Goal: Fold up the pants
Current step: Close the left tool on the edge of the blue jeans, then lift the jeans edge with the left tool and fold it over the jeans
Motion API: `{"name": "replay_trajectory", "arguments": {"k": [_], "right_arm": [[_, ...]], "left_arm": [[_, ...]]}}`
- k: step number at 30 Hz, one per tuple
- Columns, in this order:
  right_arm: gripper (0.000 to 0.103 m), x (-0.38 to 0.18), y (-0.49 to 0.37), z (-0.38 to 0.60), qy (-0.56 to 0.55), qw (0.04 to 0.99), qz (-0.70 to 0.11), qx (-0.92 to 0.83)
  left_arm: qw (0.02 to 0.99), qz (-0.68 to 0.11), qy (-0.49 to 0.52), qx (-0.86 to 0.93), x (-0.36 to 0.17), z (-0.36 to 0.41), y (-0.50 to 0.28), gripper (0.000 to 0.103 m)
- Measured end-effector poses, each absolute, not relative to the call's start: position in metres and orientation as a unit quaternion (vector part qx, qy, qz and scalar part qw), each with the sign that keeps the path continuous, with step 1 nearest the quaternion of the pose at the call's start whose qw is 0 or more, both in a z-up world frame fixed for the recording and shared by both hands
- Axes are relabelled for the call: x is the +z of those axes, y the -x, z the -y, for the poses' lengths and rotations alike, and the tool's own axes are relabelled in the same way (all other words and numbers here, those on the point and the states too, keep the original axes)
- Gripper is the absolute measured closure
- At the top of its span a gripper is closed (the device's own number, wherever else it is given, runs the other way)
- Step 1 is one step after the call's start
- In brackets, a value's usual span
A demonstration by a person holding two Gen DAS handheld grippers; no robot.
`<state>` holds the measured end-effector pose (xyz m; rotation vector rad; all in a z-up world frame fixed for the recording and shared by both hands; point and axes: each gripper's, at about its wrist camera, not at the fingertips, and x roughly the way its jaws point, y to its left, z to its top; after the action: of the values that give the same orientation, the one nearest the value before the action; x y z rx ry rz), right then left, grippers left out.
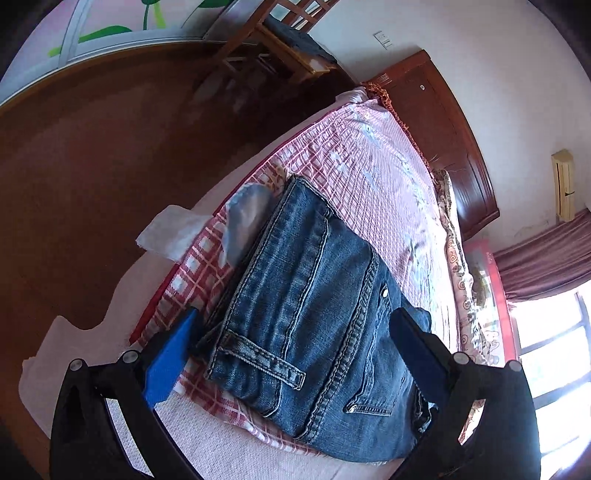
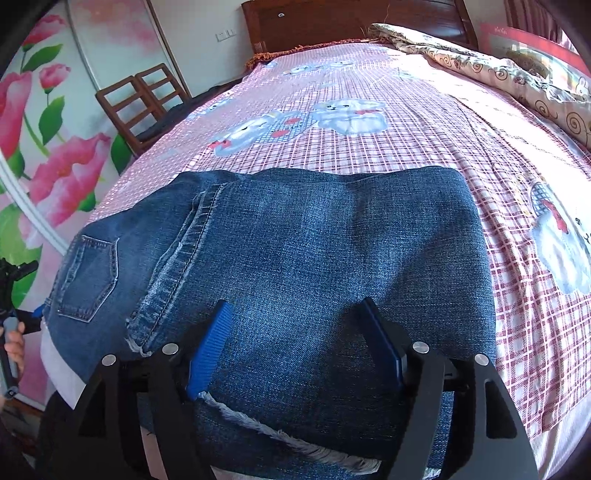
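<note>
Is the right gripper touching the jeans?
Cannot tell. In the right wrist view, the open right gripper has fingers over the jeans; neither contact nor gap shows plainly.

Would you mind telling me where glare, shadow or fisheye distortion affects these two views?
Left wrist view: the window is blown out to white, the bed edge bows strongly, and the jeans stay sharp. Right wrist view: light is even, the open right gripper casts a soft shadow on the denim, and the headboard curves near the rim.
</note>
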<state>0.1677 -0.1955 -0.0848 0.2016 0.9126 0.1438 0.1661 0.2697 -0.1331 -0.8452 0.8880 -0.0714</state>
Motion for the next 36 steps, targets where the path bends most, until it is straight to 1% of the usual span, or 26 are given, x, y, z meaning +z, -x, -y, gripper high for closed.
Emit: {"name": "replay_trajectory", "arguments": {"k": [1, 2, 3, 4, 6, 7, 9, 11, 14, 19, 24, 26, 27, 28, 29, 30, 31, 32, 34, 36], "right_arm": [[0.031, -0.085, -0.168, 0.195, -0.094, 0.891, -0.44, 0.069], [0.03, -0.085, -0.168, 0.193, -0.091, 0.891, -0.44, 0.069], [0.029, -0.085, -0.168, 0.193, -0.09, 0.891, -0.44, 0.069], [0.028, -0.085, -0.168, 0.192, -0.089, 0.891, -0.44, 0.069], [0.026, -0.086, -0.169, 0.19, -0.087, 0.891, -0.44, 0.07], [0.026, -0.086, -0.168, 0.189, -0.084, 0.891, -0.44, 0.069], [0.026, -0.086, -0.169, 0.189, -0.081, 0.891, -0.441, 0.069], [0.026, -0.086, -0.169, 0.19, -0.085, 0.891, -0.441, 0.072], [0.026, -0.086, -0.17, 0.193, -0.089, 0.89, -0.441, 0.077], [0.026, -0.086, -0.169, 0.197, -0.103, 0.888, -0.441, 0.083], [0.026, -0.085, -0.168, 0.201, -0.116, 0.887, -0.438, 0.088], [0.026, -0.085, -0.166, 0.202, -0.122, 0.887, -0.436, 0.088], [0.026, -0.085, -0.166, 0.203, -0.125, 0.887, -0.435, 0.088], [0.026, -0.085, -0.166, 0.204, -0.127, 0.887, -0.435, 0.089], [0.026, -0.085, -0.167, 0.204, -0.13, 0.886, -0.435, 0.089], [0.026, -0.084, -0.167, 0.205, -0.133, 0.885, -0.436, 0.09], [0.026, -0.084, -0.167, 0.205, -0.136, 0.884, -0.438, 0.091], [0.026, -0.084, -0.168, 0.206, -0.14, 0.883, -0.439, 0.092], [0.026, -0.084, -0.169, 0.209, -0.15, 0.88, -0.441, 0.096], [0.026, -0.084, -0.169, 0.212, -0.165, 0.877, -0.44, 0.098]], "left_arm": [[0.821, -0.425, 0.381, -0.028, -0.131, -0.267, -0.167, 0.014], [0.823, -0.435, 0.365, -0.025, -0.129, -0.264, -0.168, 0.036], [0.82, -0.448, 0.356, -0.029, -0.129, -0.262, -0.171, 0.047], [0.819, -0.456, 0.346, -0.031, -0.129, -0.259, -0.172, 0.053], [0.823, -0.466, 0.324, -0.028, -0.129, -0.257, -0.174, 0.062], [0.823, -0.474, 0.315, -0.011, -0.131, -0.258, -0.176, 0.074], [0.822, -0.472, 0.318, -0.007, -0.13, -0.26, -0.175, 0.077], [0.834, -0.473, 0.283, -0.001, -0.122, -0.251, -0.178, 0.082], [0.85, -0.476, 0.223, 0.024, -0.105, -0.232, -0.181, 0.084], [0.863, -0.489, 0.123, 0.049, -0.087, -0.207, -0.189, 0.084], [0.875, -0.478, 0.018, 0.079, -0.074, -0.18, -0.181, 0.08], [0.877, -0.461, -0.069, 0.114, -0.073, -0.159, -0.178, 0.072], [0.878, -0.453, -0.094, 0.121, -0.074, -0.15, -0.176, 0.073], [0.88, -0.452, -0.088, 0.116, -0.074, -0.15, -0.168, 0.073], [0.881, -0.454, -0.074, 0.112, -0.075, -0.148, -0.167, 0.071], [0.881, -0.452, -0.076, 0.116, -0.077, -0.143, -0.166, 0.068], [0.881, -0.45, -0.089, 0.117, -0.081, -0.138, -0.166, 0.062], [0.879, -0.454, -0.09, 0.114, -0.084, -0.136, -0.166, 0.061], [0.88, -0.459, -0.06, 0.107, -0.087, -0.143, -0.168, 0.062], [0.88, -0.459, -0.046, 0.112, -0.085, -0.151, -0.167, 0.068]]}}
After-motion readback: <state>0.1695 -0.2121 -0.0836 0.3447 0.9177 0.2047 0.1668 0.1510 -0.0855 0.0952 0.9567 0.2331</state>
